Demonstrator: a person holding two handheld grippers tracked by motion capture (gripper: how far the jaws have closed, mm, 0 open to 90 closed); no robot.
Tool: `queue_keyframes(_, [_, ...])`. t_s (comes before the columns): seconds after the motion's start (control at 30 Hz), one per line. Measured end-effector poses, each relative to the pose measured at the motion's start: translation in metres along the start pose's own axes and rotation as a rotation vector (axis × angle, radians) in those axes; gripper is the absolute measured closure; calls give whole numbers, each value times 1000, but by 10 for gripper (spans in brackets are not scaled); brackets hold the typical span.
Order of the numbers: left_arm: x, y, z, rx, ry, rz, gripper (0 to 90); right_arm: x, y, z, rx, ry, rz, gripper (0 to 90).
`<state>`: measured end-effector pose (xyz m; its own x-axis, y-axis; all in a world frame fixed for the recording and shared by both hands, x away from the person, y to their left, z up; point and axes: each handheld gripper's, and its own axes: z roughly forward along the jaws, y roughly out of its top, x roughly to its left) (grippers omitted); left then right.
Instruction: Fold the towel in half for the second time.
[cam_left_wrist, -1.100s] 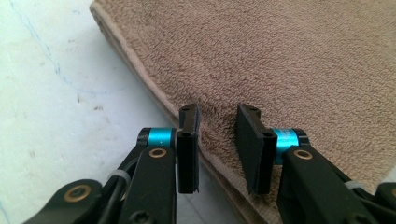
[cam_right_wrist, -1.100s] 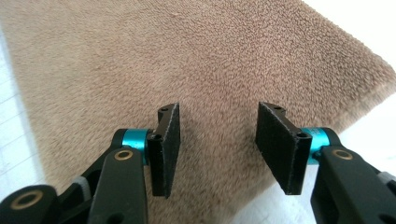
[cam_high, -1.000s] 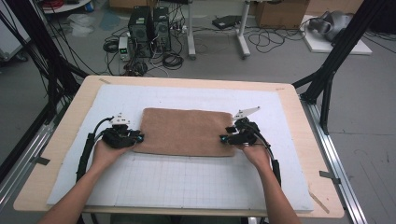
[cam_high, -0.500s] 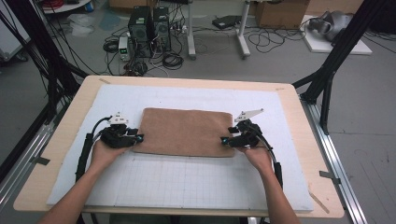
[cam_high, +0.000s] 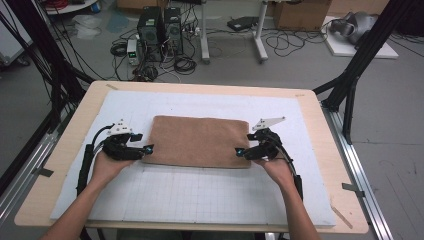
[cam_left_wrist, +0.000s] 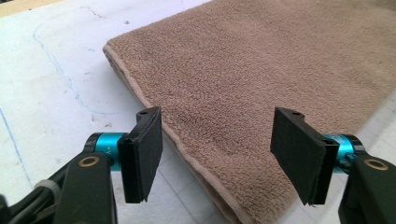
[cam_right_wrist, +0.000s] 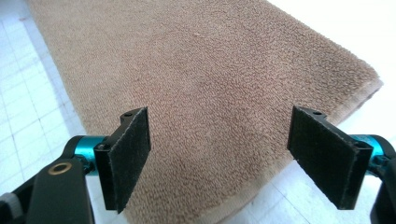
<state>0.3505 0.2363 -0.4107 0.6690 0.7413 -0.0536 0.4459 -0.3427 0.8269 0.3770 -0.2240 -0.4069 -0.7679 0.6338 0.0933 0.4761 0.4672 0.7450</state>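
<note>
1. the brown towel (cam_high: 200, 141) lies flat on the white gridded mat (cam_high: 200, 200), folded into a rectangle with its long side across the table (cam_high: 65, 165); it sits in the middle of the mat, well clear of the mat's edges
2. my left gripper (cam_high: 148, 148) sits at the towel's near left corner; its jaws have just been opening, and in the left gripper view (cam_left_wrist: 217, 158) they stand apart above the hemmed edge with no cloth pinched between the pads
3. my right gripper (cam_high: 239, 151) is at the near right corner; its jaws have just been opening too, and in the right gripper view (cam_right_wrist: 231, 158) they stand wide over the pile, pads off the cloth
4. i judge this to be the release at the end of a fold or a placement; both corners look let go and the towel rests on its own
5. next, as i see it, either i draw both hands back off the towel, or i take fresh hold for another fold; the latter calls for lowering each pair of jaws onto an edge and pinching all layers together, both sides evenly so the edges stay aligned
</note>
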Motion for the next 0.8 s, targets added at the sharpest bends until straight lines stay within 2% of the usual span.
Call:
queue_keyframes(0.27, [-9, 1, -13, -8, 2, 20, 305, 6, -7, -11, -29, -9, 17, 180])
queue_keyframes(0.53, [-22, -11, -26, 0, 14, 40, 294, 17, -23, -25, -60, -12, 32, 169])
queue_keyframes(0.7, [-25, -20, -33, -12, 12, 21, 290, 21, -34, -34, -74, -14, 30, 168])
queue_keyframes(0.8, [-25, -25, -38, -21, -9, -3, 279, 23, -41, -42, -85, -19, 41, 162])
